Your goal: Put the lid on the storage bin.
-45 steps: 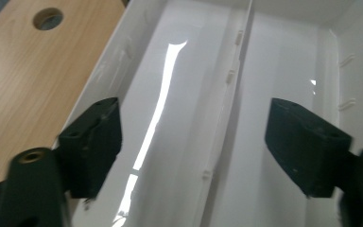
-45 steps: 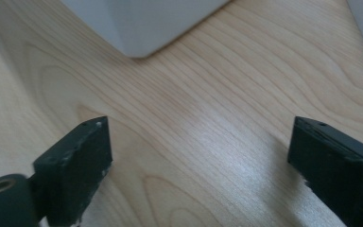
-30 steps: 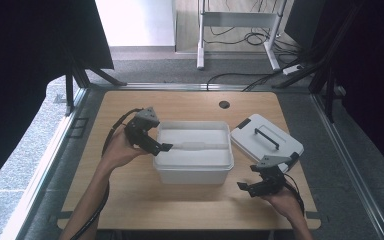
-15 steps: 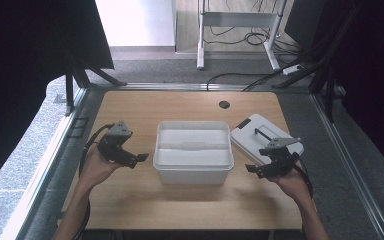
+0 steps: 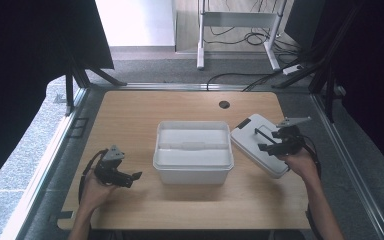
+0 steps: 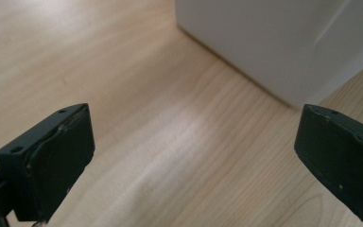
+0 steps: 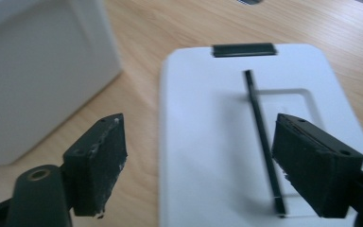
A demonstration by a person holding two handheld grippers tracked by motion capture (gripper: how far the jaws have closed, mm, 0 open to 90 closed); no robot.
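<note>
White flat lid (image 7: pixel 246 142) with black handle bar lying centre-right, right gripper (image 7: pixel 198 165) hovering over it, jaws gaping and just narrowing, nothing pinched

White lid (image 5: pixel 258 145) and white bin (image 5: pixel 193 150) on wooden table (image 5: pixel 145 110).

Lid: flat, rectangular with rounded corners, lying top side up just right of the bin, apart from it, skewed to the table's edges. Black latch (image 7: pixel 243 49) at its far short end; thin black bar (image 7: pixel 263 137) along the middle over a shallow rectangular recess.
Bin: open, rectangular, plain opaque walls, upright at table centre, long sides across the table. A ridge shows inside; contents cannot be made out.
</note>
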